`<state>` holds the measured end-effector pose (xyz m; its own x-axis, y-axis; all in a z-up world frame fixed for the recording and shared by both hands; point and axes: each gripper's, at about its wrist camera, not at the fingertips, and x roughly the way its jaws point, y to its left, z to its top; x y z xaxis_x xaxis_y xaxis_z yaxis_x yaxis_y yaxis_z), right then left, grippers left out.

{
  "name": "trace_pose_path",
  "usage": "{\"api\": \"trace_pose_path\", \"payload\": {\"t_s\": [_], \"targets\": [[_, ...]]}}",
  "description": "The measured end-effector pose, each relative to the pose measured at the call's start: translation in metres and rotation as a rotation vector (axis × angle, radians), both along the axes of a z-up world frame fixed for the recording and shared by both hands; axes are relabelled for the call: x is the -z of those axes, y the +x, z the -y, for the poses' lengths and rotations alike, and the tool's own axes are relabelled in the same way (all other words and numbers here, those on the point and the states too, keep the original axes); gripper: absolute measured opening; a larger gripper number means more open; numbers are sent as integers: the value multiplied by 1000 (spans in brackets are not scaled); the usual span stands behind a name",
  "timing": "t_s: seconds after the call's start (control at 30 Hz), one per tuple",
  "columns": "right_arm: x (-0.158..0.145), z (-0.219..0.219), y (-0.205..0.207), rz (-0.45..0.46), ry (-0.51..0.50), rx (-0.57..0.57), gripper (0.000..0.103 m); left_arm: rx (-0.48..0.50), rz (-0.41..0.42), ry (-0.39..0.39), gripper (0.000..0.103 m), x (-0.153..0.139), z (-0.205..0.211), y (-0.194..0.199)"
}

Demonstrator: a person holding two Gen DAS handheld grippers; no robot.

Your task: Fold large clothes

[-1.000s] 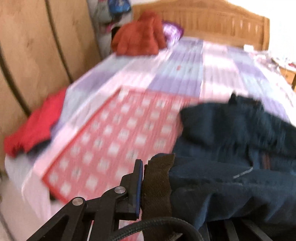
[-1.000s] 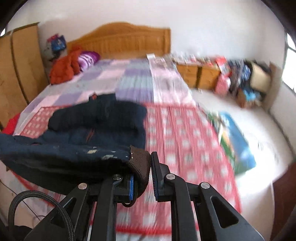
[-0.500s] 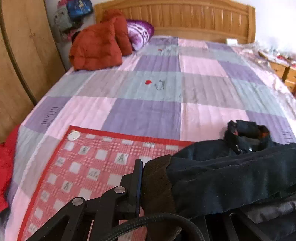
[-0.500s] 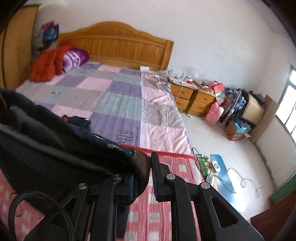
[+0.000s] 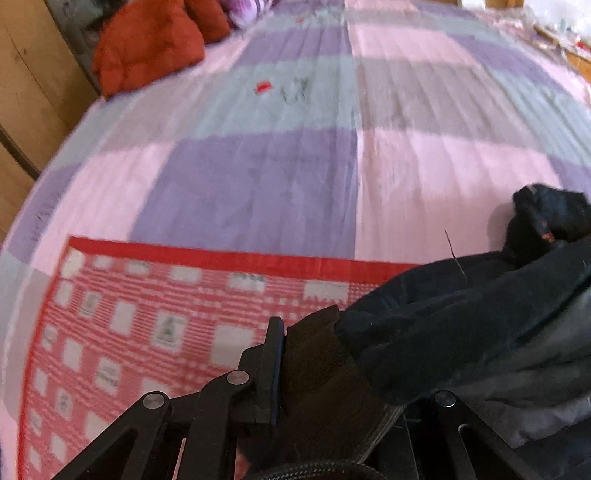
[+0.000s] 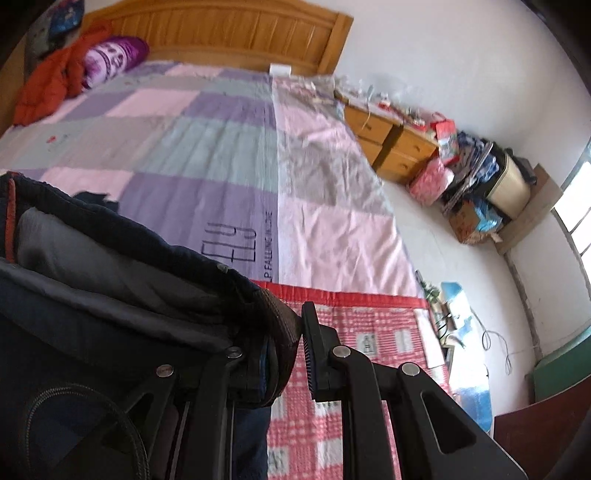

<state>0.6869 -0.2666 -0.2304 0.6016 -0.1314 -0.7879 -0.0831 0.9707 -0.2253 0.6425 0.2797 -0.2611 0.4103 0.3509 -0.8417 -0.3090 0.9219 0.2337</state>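
A dark navy jacket (image 5: 480,325) with brown ribbed hem hangs between my two grippers over the bed. My left gripper (image 5: 317,365) is shut on the brown hem (image 5: 321,369) at one corner; the cloth hides its right finger. The jacket's collar end (image 5: 546,218) rests on the pink and purple quilt (image 5: 258,177). In the right wrist view my right gripper (image 6: 291,339) is shut on the other brown hem corner (image 6: 280,332), and the navy jacket (image 6: 92,277) with its grey lining spreads to the left. Below both lies a red checked mat (image 5: 147,325).
A rust-red padded coat (image 5: 147,40) and a purple pillow (image 6: 114,53) lie at the wooden headboard (image 6: 229,33). A wooden wardrobe (image 5: 29,81) borders the bed's left side. Right of the bed are wooden nightstands (image 6: 391,144), piled bags and boxes (image 6: 476,184), and floor clutter (image 6: 458,314).
Both grippers have carried the jacket's hem forward over the bed and lower, toward its collar end. The red mat's far edge is now close below, and the quilt fills more of both views.
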Motion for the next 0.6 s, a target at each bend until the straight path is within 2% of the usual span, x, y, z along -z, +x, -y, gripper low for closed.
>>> {"api": "trace_pose_path", "payload": {"t_s": [0.07,0.13,0.2,0.27,0.3,0.33,0.37,0.43,0.5,0.53,0.6], "targets": [[18,-2,16,-30,10,15,17,-23,-55,-41,19,22,-5,12],[34,-4,22,-47,11,24,18,-40,-126,-116,19,46,-11,22],[48,-5,27,-72,19,28,18,-43,-156,-161,20,56,-14,23],[58,-3,33,-96,47,41,24,-28,-148,-208,20,53,-19,24],[58,-3,34,-104,52,50,30,-21,-145,-241,21,49,-23,24],[58,-1,37,-112,52,57,41,-21,-139,-288,27,43,-30,25],[56,3,39,-113,51,66,48,-24,-144,-332,32,37,-38,26],[47,12,43,-112,63,80,74,-13,-175,-462,54,26,-54,30],[32,26,46,-115,132,85,85,-39,-125,-530,65,1,-72,29],[23,31,46,-110,170,85,90,-49,-111,-578,65,-11,-77,30],[6,36,45,-113,221,62,90,-48,-109,-625,65,-25,-77,29]]}}
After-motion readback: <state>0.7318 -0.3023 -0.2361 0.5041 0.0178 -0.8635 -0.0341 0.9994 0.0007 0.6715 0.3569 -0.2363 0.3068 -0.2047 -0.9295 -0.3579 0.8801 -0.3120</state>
